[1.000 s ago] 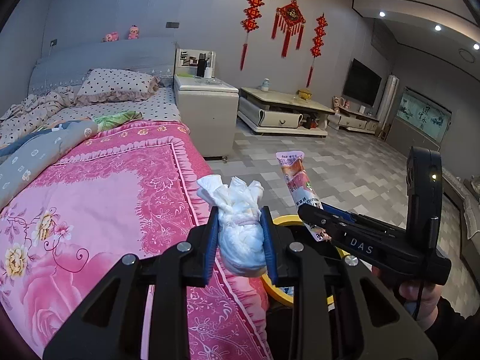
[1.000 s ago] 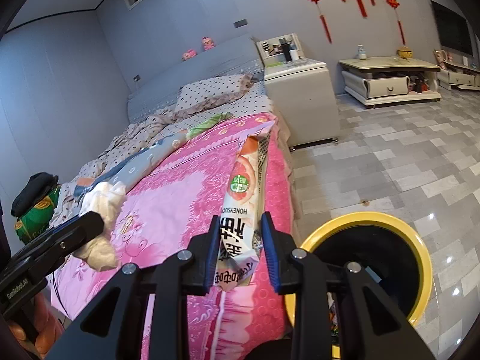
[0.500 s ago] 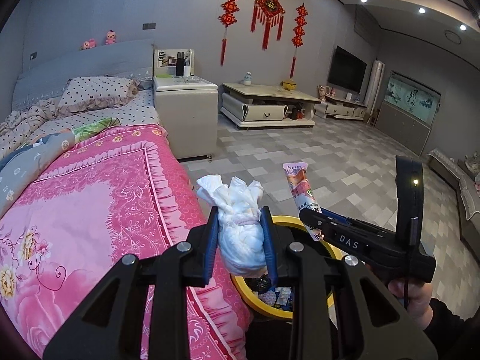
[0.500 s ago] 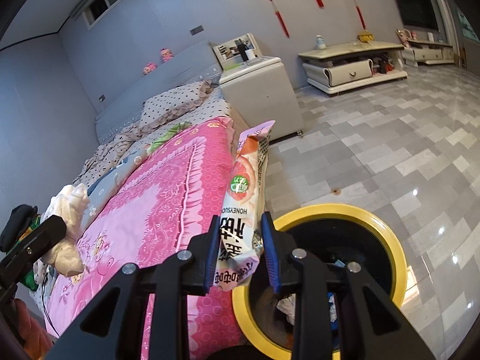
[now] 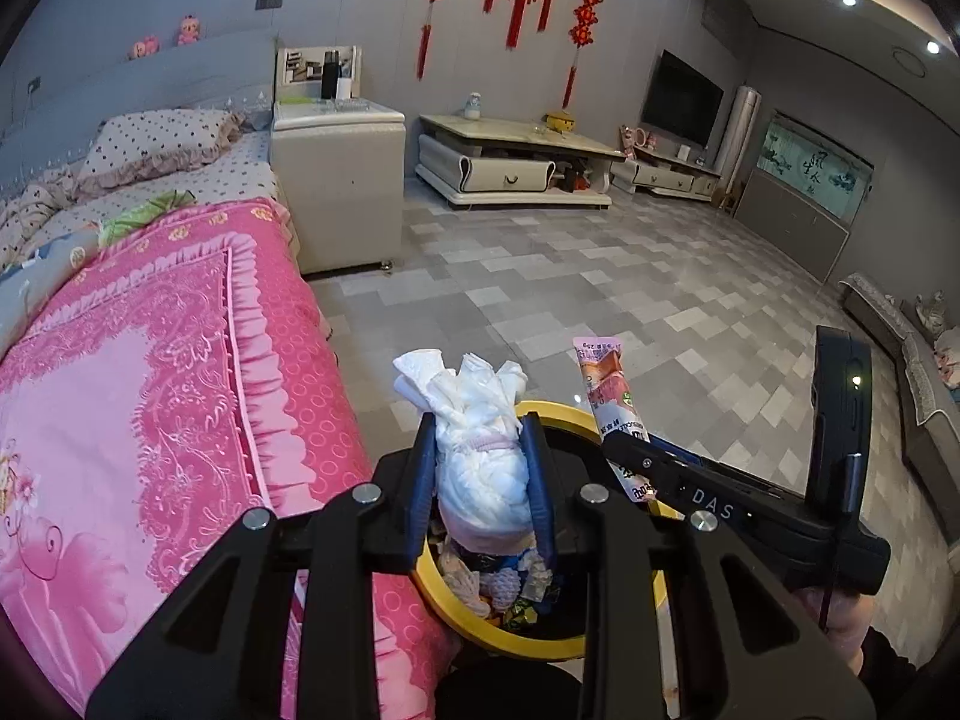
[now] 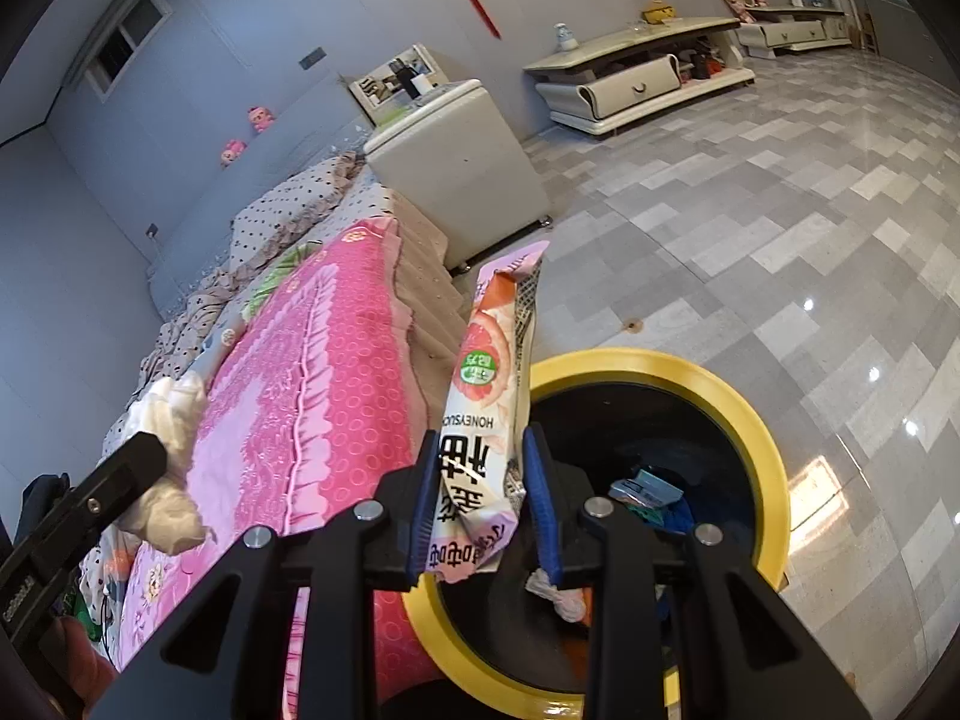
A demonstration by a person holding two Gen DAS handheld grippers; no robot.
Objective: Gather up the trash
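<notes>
Two handheld grippers of matte black plastic: the left gripper [image 5: 480,483] and right gripper [image 6: 483,495] each carry blue-padded fingers [image 5: 536,480] on angular, cut-out arms fastened with silver screws. At 3 o'clock in the left view, the right unit's body reads "DAS" in white beneath an upright black module with a small lit lamp.
</notes>
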